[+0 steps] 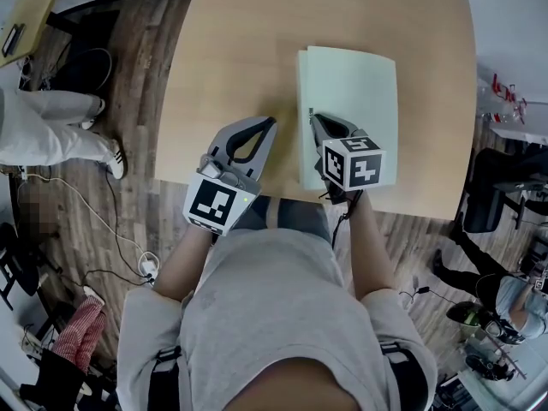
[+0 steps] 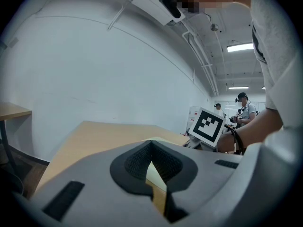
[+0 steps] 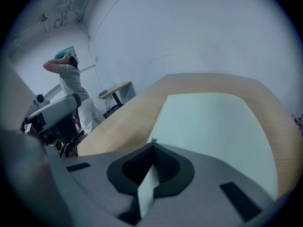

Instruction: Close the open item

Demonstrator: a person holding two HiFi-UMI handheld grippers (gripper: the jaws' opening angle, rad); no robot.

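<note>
A pale green folder (image 1: 353,101) lies flat and closed on the wooden table (image 1: 240,67), right of the middle. My right gripper (image 1: 313,116) is shut, its tips low over the folder's left edge, near the front. In the right gripper view the folder (image 3: 213,122) spreads out ahead of the shut tips (image 3: 152,144), with nothing between them. My left gripper (image 1: 271,122) is also shut. It hovers over bare table just left of the folder, holding nothing. The left gripper view looks level across the table, with the right gripper's marker cube (image 2: 208,125) at the right.
The table's near edge (image 1: 257,197) runs just under both grippers. A person in white trousers (image 1: 51,127) stands on the wooden floor at the left, near cables (image 1: 103,229). A dark chair (image 1: 492,187) and other people (image 1: 505,302) are at the right.
</note>
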